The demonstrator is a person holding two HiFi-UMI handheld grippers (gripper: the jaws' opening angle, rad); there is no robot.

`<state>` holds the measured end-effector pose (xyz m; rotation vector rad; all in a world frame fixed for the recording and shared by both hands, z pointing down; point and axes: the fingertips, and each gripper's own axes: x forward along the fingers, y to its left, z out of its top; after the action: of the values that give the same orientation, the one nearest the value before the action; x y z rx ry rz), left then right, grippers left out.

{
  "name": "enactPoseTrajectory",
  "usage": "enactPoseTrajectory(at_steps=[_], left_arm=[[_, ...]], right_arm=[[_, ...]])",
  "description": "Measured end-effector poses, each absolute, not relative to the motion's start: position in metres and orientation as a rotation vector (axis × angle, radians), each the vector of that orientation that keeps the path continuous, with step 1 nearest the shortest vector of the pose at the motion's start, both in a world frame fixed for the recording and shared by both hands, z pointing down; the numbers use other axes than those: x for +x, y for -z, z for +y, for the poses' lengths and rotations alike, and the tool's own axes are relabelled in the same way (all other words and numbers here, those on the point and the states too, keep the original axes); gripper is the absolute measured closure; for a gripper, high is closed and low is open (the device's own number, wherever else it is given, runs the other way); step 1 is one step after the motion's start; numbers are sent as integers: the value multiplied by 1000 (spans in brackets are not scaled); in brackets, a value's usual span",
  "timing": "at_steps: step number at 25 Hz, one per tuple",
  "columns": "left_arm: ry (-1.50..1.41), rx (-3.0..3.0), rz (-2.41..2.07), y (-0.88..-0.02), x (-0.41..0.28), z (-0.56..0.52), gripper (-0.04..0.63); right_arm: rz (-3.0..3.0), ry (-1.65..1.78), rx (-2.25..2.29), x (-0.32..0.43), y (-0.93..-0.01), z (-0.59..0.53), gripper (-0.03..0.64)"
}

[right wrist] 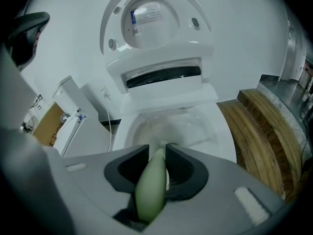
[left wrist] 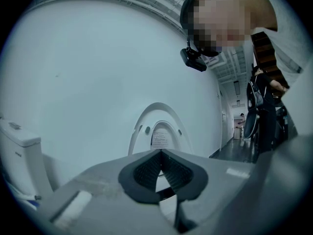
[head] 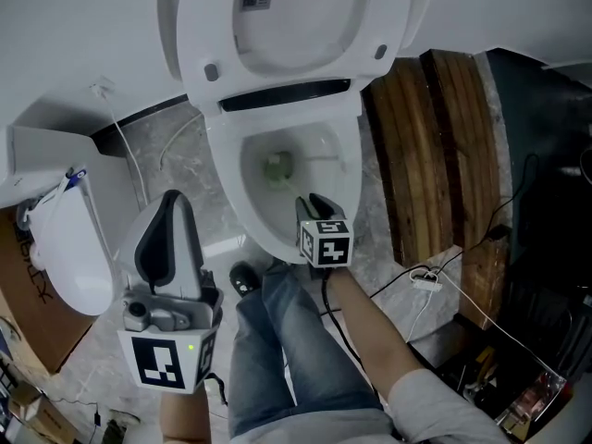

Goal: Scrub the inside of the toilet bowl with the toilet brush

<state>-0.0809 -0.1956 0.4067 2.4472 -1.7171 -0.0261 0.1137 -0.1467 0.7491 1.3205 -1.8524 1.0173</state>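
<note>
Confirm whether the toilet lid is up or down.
Up. The lid stands raised behind the open bowl, and the toilet brush reaches inside it.

Toilet brush [head: 277, 166] inside toilet bowl [head: 225, 181]

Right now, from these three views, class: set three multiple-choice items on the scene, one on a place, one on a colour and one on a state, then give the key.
1. Where is the brush head?
A. on the floor
B. inside the toilet bowl
C. on the wooden planks

2. What colour is the handle held in the right claw?
A. red
B. black
C. pale green

3. How does the toilet lid stand?
A. raised
B. down over the bowl
C. taken off

Key:
1 B, as the head view shows it low in the bowl.
2 C, as the right gripper view shows a pale green handle gripped between the jaws.
3 A, as it stands upright behind the open bowl.
</note>
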Motion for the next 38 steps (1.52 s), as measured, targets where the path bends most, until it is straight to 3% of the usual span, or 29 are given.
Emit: enactPoseTrajectory(at_steps=[23, 38], left_arm=[[2, 2479, -1676, -407, -63, -190, 592], [-14, 2460, -1695, -414, -67, -199, 592]], right_arm=[[-1859, -414, 901, 116, -755, -103, 512], [-1790, -378, 982, 137, -758, -123, 512]])
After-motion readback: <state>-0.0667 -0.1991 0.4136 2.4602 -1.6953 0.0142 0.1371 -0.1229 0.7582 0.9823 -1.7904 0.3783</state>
